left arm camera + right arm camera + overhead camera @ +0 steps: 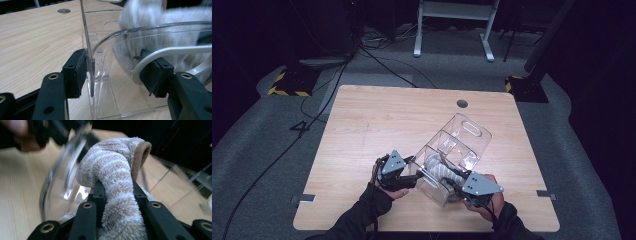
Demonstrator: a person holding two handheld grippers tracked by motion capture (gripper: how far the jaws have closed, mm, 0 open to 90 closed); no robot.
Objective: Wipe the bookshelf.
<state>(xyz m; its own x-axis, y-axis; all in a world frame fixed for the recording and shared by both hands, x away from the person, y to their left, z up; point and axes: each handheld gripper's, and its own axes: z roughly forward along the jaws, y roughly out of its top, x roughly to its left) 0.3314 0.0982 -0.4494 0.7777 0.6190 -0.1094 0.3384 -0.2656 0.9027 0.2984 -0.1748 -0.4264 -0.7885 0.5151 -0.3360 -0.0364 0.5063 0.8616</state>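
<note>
The wooden tabletop [377,120] carries a clear plastic box [462,137], lying toward four o'clock. The left gripper [115,72] pinches the box's wall with its fingers. The right gripper [117,195] squeezes a fuzzy striped towel [115,170] inside the box.

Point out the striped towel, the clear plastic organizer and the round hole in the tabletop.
striped towel [117,170], right gripper view, its fuzzy folded middle.
clear plastic organizer [472,131], high view, far wall beside the handle slot.
round hole [462,103], high view, its dark centre.

High view above the table [362,115], gripper views close (both on the clear bin [105,82]).
</note>
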